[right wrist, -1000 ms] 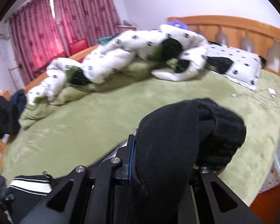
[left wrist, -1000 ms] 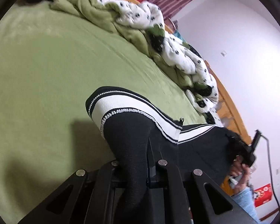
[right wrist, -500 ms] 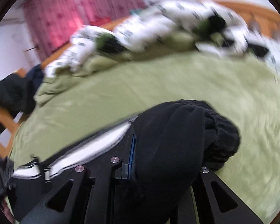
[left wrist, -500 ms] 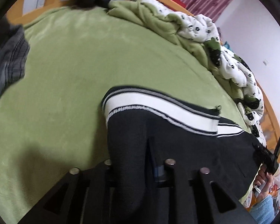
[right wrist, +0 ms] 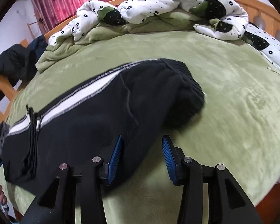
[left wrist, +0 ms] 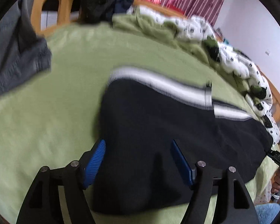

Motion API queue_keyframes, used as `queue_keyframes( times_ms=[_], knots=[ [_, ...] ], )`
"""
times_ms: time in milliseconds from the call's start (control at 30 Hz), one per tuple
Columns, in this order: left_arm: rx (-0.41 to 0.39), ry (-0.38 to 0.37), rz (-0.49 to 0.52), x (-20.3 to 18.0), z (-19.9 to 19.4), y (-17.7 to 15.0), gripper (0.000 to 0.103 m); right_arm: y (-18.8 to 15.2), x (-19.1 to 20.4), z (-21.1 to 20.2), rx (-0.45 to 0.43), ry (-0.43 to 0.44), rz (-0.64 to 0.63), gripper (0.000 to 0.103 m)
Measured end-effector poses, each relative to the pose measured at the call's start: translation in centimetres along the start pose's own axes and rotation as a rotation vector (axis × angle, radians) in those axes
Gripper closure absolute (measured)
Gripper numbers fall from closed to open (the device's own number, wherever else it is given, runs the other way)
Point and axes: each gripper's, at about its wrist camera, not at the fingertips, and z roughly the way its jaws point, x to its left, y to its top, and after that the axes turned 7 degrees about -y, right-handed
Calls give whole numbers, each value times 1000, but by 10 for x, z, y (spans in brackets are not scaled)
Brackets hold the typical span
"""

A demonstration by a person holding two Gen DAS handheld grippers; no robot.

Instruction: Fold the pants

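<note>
Green fleece bedding (right wrist: 224, 85) fills both of my views, with a rumpled flower-print quilt (right wrist: 158, 5) heaped along the far edge and a grey garment (left wrist: 15, 56) off to the left of my left jaws.

My left gripper (left wrist: 138, 160) has its jaws spread wide and grips nothing; the black pants (left wrist: 158, 130) lie flat between and ahead of its blue pads (left wrist: 95, 160), the cloth passing under them. My right gripper (right wrist: 141, 155) is likewise released, its left pad sitting over the pants' near edge and its right pad over bare bedding.

The pants run crosswise to both sets of jaws, long axis left to right, white side stripe (right wrist: 69, 104) along the far edge. From the right jaws, the ribbed end (right wrist: 184, 93) bunches just ahead and slightly right; the rest stretches away to the left toward my other hand.

I judge the garment laid down in one long strip, with a crosswise fold still needed. The right jaws are nearer the bunched end, so that side looks best placed to pinch it and carry it leftward along the long axis.
</note>
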Motion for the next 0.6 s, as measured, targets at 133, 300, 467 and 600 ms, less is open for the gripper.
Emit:
queue_keyframes(
  times_ms=[133,300,467,600],
  knots=[
    [39,157,114,-17,8,-11,33,-12,-13,-11,0,-7,12,57],
    [45,55,-11,-12,-22,-2,33,-17,-27,-12,-13,-77,-13,56],
    [35,-30,-120,-6,-32,-13,33,-11,-46,7,-19,-96,44,48],
    [17,28,-120,-15,-33,-19,33,-4,-51,30,-11,-74,42,43]
  ],
)
